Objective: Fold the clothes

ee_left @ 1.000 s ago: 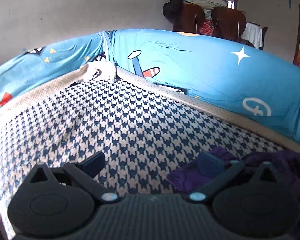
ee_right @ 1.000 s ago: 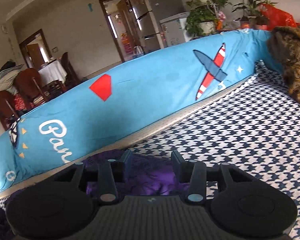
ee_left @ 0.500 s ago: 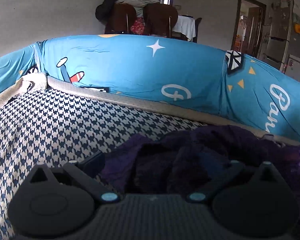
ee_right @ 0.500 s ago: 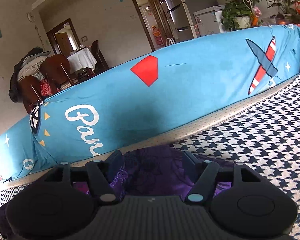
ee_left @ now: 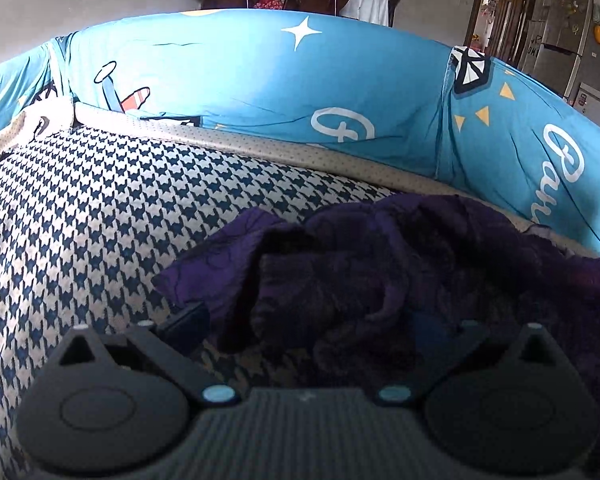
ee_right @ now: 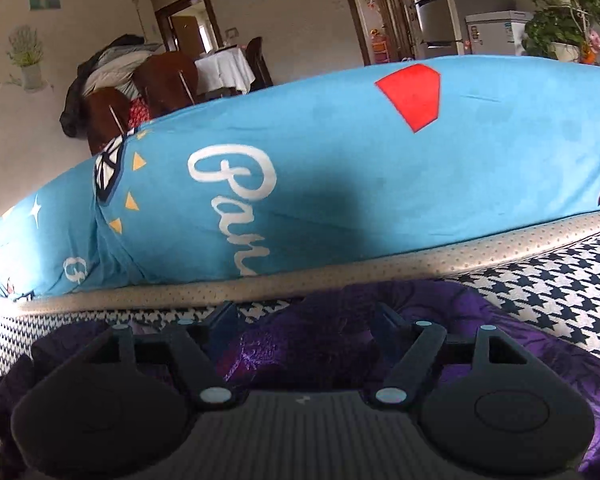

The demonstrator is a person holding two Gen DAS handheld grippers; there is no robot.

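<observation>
Folding has barely begun: the purple garment (ee_left: pixel 380 272) lies crumpled near the sofa (ee_left: pixel 80 208) seat's back edge, the left gripper (ee_left: pixel 306 320) spread wide over it, the right gripper (ee_right: pixel 304 320) opening over it, neither clamping cloth.

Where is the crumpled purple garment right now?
The crumpled purple garment lies on the houndstooth cover, near the blue printed cushion, before both grippers in both wrist views.

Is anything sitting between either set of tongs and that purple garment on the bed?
Nothing visible blocks either one. The crumpled purple garment lies directly ahead of the open left tongs on the houndstooth cover. The right tongs are opening with purple folds already between their fingers. The blue bolster lies behind it, not in the path.
</observation>
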